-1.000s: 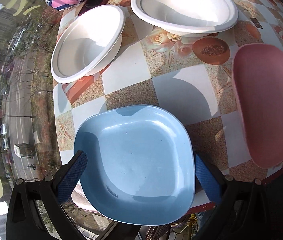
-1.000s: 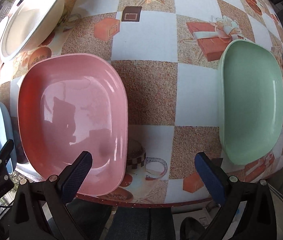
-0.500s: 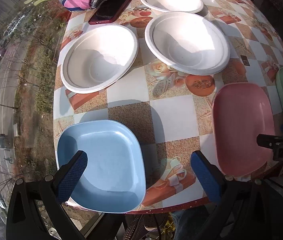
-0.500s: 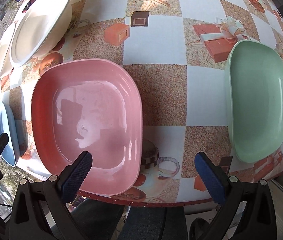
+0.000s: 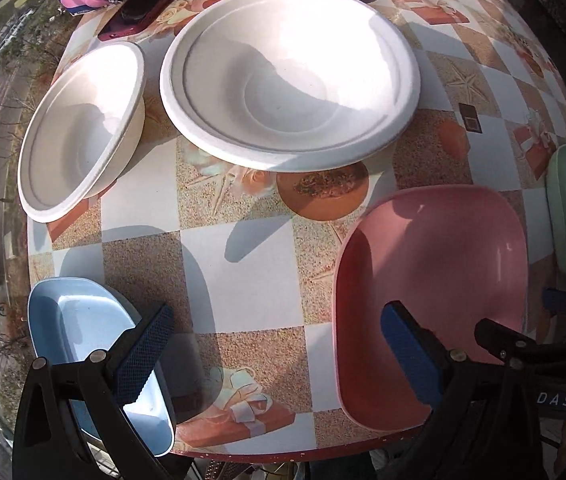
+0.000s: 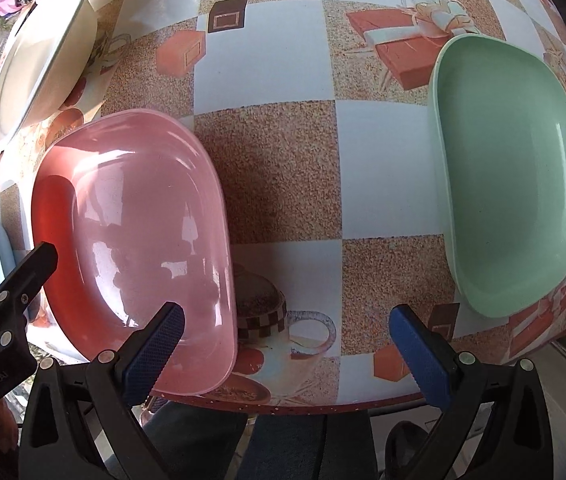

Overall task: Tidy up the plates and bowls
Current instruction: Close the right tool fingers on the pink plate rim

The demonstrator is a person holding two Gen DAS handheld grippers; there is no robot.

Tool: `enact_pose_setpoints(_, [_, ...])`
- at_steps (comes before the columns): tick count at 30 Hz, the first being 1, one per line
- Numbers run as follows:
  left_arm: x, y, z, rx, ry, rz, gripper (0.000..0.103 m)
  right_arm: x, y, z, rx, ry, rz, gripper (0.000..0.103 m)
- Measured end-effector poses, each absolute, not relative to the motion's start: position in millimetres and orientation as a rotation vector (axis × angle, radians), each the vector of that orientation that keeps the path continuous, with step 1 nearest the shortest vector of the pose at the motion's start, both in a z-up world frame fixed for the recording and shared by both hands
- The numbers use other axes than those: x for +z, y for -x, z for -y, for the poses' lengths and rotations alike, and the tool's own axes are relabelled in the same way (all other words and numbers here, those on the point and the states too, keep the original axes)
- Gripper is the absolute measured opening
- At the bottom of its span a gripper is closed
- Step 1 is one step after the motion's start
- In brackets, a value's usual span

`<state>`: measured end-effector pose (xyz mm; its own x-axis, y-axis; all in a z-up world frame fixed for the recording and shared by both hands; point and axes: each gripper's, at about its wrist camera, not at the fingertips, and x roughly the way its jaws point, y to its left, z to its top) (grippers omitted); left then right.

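- While the left gripper (image 5: 275, 352) hung wide open between blue plate (image 5: 79, 344) and pink plate (image 5: 435, 276), both sat at the table (image 5: 243, 272) edge.
- Right gripper (image 6: 287, 340) gaped empty between pink plate (image 6: 135, 232) and green plate (image 6: 515, 184).
- White bowls (image 5: 291, 76) stood behind.

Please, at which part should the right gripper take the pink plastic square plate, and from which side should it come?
Probably the near rim of the pink plastic square plate, approached from the table's front edge. That rim reaches the edge, maybe slightly past it, so one finger can slide under its raised lip. The right gripper is open, beside that rim.
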<state>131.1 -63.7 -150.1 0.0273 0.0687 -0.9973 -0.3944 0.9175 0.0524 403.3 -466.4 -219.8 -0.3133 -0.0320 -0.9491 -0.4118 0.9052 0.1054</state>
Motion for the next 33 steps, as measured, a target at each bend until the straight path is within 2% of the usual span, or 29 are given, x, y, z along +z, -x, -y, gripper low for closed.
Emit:
enact_pose_setpoints(8, [-166, -137, 56, 0.389, 0.303, -1.528, 0.103, -211, -411, 455, 0.385, 0.429, -1.859, 0.103])
enact_pose_setpoints(13, [-169, -144, 48, 0.381, 0.330, -1.518, 0.103, -209, -409, 464, 0.419, 0.429, -1.838, 0.103])
enact_pose_setpoints(16, [-174, -121, 46, 0.379, 0.413, -1.508, 0.103, -208, -415, 461, 0.422, 0.414, -1.836, 0.103])
enact_pose_setpoints(33, [-176, -118, 40, 0.380, 0.425, -1.551, 0.103, -211, -416, 455, 0.452, 0.407, -1.818, 0.103])
